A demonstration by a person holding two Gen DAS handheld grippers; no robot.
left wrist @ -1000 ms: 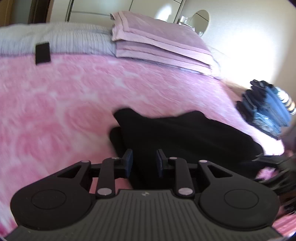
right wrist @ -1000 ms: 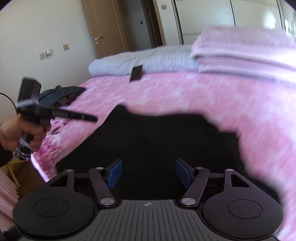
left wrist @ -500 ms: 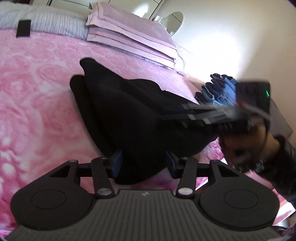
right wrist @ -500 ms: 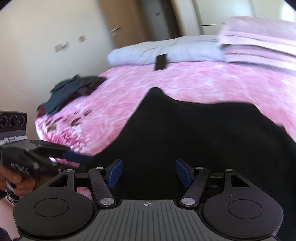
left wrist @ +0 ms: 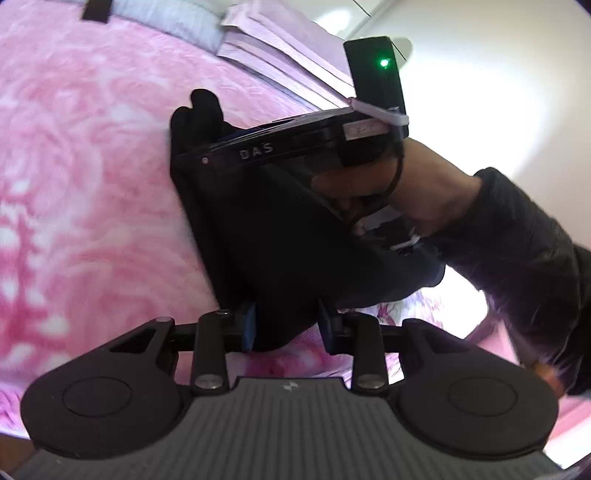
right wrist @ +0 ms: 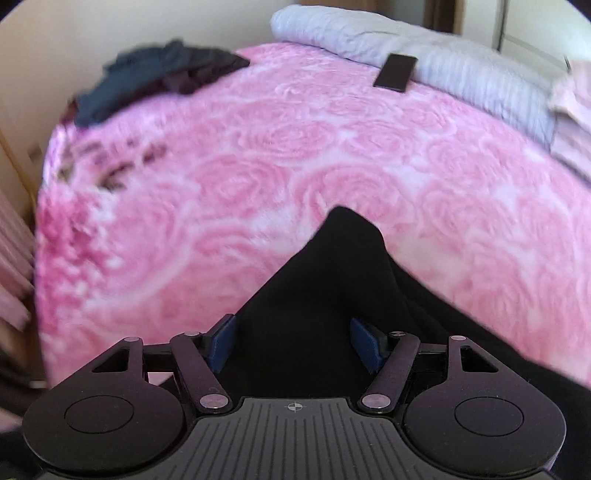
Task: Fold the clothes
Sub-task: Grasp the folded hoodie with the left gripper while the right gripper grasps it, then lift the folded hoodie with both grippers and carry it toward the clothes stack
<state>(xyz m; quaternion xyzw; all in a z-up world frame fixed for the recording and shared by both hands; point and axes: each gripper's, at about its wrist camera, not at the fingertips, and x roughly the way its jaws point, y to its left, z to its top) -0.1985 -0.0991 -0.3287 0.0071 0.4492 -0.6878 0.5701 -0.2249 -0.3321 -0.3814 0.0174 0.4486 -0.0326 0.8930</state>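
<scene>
Two close wrist views, perhaps crossing, over one black garment [left wrist: 280, 236].

Bed with a pink rose-patterned blanket [right wrist: 332, 147].
A grey pillow [right wrist: 461, 70] lies at the far end with a flat black rectangle [right wrist: 395, 71] leaning on it. Folded pale pink sheets [left wrist: 280, 48] are stacked beside the pillow. A cream wall [right wrist: 92, 29] stands behind the bed.
</scene>
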